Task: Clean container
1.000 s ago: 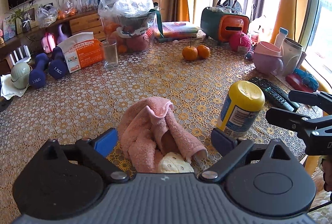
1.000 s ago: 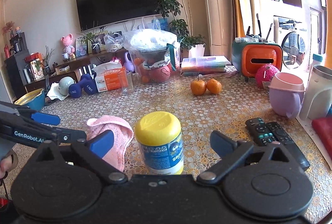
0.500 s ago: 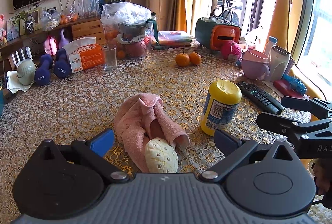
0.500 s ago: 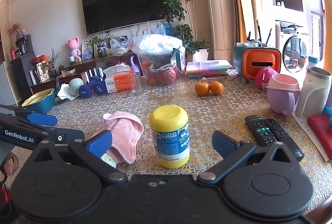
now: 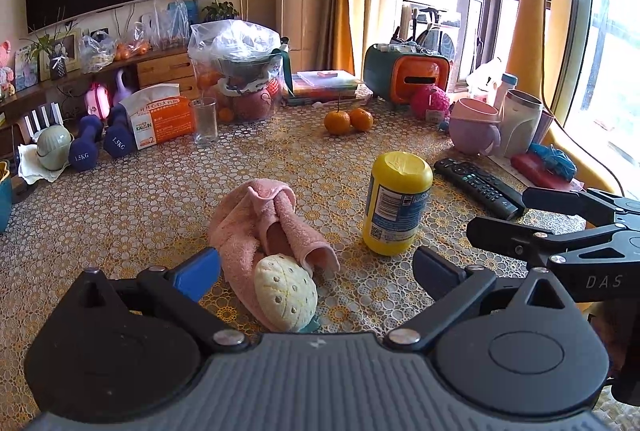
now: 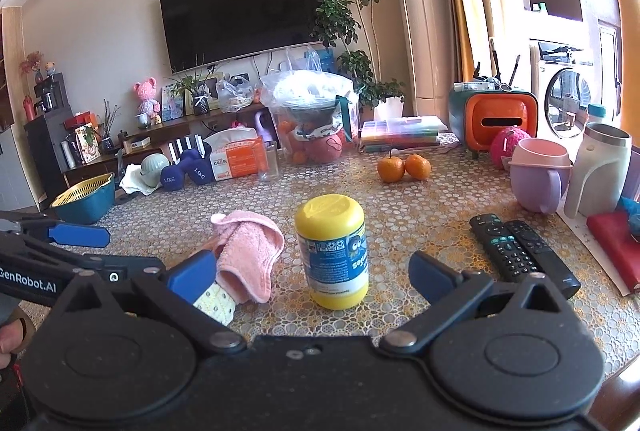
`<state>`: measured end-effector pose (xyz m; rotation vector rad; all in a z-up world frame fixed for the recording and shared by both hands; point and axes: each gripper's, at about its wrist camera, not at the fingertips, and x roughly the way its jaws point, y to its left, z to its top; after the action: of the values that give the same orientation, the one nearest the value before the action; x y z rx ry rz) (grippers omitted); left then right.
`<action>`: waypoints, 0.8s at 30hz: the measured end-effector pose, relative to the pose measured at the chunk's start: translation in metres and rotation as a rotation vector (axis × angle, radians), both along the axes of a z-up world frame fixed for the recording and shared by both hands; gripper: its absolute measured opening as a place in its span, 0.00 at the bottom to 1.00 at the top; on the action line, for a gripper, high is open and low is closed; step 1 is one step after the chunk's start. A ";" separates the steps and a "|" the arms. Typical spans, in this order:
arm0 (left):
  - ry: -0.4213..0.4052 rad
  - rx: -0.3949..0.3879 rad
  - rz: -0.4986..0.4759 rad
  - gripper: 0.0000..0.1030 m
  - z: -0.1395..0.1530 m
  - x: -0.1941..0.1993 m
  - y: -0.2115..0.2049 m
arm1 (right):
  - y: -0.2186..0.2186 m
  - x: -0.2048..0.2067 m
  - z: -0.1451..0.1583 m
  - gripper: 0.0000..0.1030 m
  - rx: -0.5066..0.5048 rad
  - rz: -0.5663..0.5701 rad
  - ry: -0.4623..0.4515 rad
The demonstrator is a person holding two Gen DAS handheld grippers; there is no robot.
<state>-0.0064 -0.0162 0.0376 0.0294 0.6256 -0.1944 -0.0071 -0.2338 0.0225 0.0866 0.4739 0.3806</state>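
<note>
We see the left hand-held gripper [image 5: 316, 269] spread wide over a pink towel [image 5: 260, 227]; the right hand-held gripper [image 6: 312, 273] gapes, empty, before the yellow container [image 6: 332, 251], upright on the gold-patterned desk [image 6: 420, 207]; a television [image 6: 244, 11] hangs on the far wall.

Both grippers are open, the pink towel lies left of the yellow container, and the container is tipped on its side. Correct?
Not quite: the yellow container stands upright, as the right wrist view shows. The rest holds: the left gripper and right gripper are open, and the pink towel lies left of it.
</note>
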 end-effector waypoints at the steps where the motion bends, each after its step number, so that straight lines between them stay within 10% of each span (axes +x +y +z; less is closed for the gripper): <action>1: -0.003 0.002 0.002 1.00 0.000 -0.001 -0.001 | 0.000 -0.001 0.000 1.00 -0.001 0.001 -0.001; 24: -0.039 0.033 0.027 1.00 -0.001 -0.007 -0.003 | 0.001 -0.005 -0.003 1.00 -0.010 0.000 0.002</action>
<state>-0.0135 -0.0189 0.0367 0.0568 0.5896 -0.1572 -0.0119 -0.2332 0.0199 0.0770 0.4773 0.3776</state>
